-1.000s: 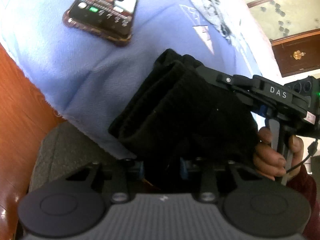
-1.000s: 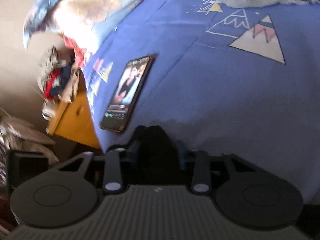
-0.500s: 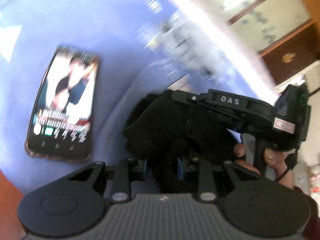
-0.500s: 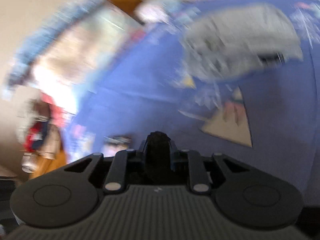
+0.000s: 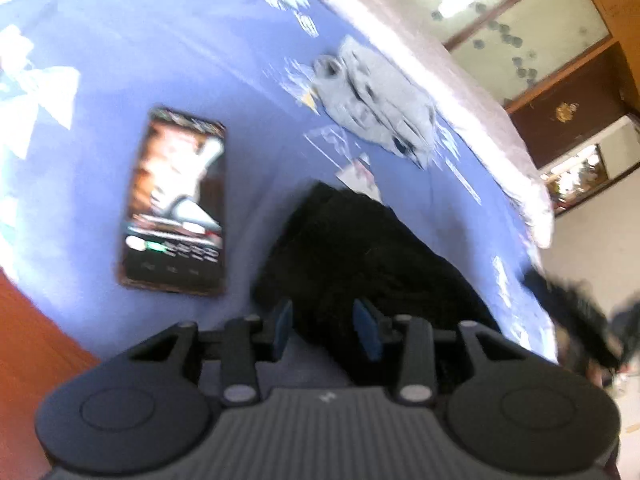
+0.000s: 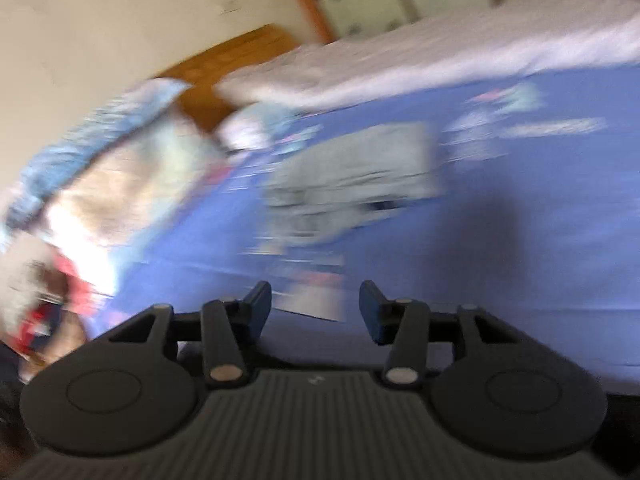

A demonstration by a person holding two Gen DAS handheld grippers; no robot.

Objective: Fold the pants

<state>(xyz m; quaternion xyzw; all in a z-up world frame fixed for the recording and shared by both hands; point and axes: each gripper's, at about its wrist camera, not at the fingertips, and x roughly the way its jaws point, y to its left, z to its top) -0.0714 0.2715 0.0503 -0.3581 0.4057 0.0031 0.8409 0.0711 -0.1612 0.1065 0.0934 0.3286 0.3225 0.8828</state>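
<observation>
The black pants (image 5: 360, 248) lie as a folded bundle on the blue bed sheet (image 5: 120, 60), near its front edge. My left gripper (image 5: 325, 326) sits at the bundle's near end. Its jaws are opening, with black cloth between the blue pads, and I see no squeeze on it. In the right wrist view, my right gripper (image 6: 316, 308) hangs over the blue sheet (image 6: 520, 240). Its jaws are opening too and hold nothing. A dark blurred shape (image 5: 572, 312) at the right edge of the left wrist view is too smeared to identify.
A phone (image 5: 176, 204) with a lit screen lies left of the pants. A folded grey garment (image 5: 380, 108) (image 6: 352, 176) rests farther back on the bed. A white blanket (image 5: 440, 64) runs along the far side. The wooden bed frame (image 5: 32, 340) shows at the lower left.
Both grippers have let go of the black pants and their jaws have widened. The right gripper swung away and now faces the grey garment. The left gripper rose, leaving the bundle on the sheet.
</observation>
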